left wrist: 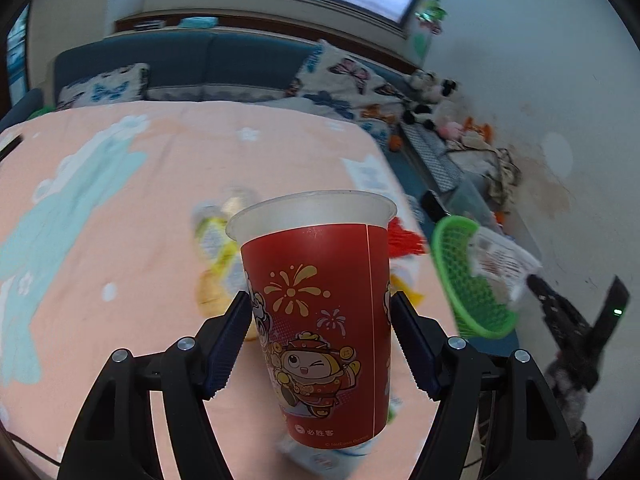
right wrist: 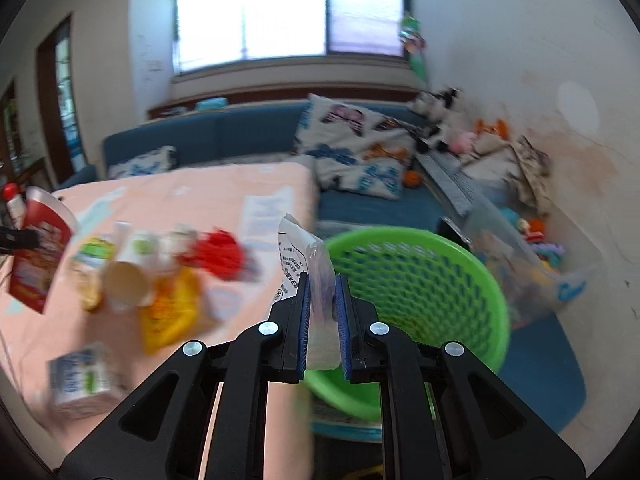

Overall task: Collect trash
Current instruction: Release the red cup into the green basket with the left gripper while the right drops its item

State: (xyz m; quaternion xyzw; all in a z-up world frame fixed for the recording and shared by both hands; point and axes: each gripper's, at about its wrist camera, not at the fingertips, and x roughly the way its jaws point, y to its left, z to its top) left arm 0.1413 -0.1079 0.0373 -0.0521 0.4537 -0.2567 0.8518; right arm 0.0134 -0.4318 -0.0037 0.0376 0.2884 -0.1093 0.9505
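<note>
My left gripper (left wrist: pixel 320 320) is shut on a red paper cup (left wrist: pixel 320 308) with a cartoon print, held upright above the peach tablecloth (left wrist: pixel 120 208). The cup also shows at the far left of the right wrist view (right wrist: pixel 38 256). My right gripper (right wrist: pixel 322 308) is shut on a clear plastic wrapper (right wrist: pixel 304 256) with printed text, held at the table's right edge beside the green mesh basket (right wrist: pixel 424 280). In the left wrist view the basket (left wrist: pixel 468 280) is to the right, with the wrapper (left wrist: pixel 504 256) and the right gripper over it.
Loose trash lies on the table: a yellow packet (right wrist: pixel 172 308), a fallen paper cup (right wrist: pixel 128 276), a red crumpled wrapper (right wrist: pixel 220 256), a small carton (right wrist: pixel 80 376), a bottle (left wrist: pixel 216 248). A blue sofa (right wrist: pixel 240 136) with pillows and toys stands behind.
</note>
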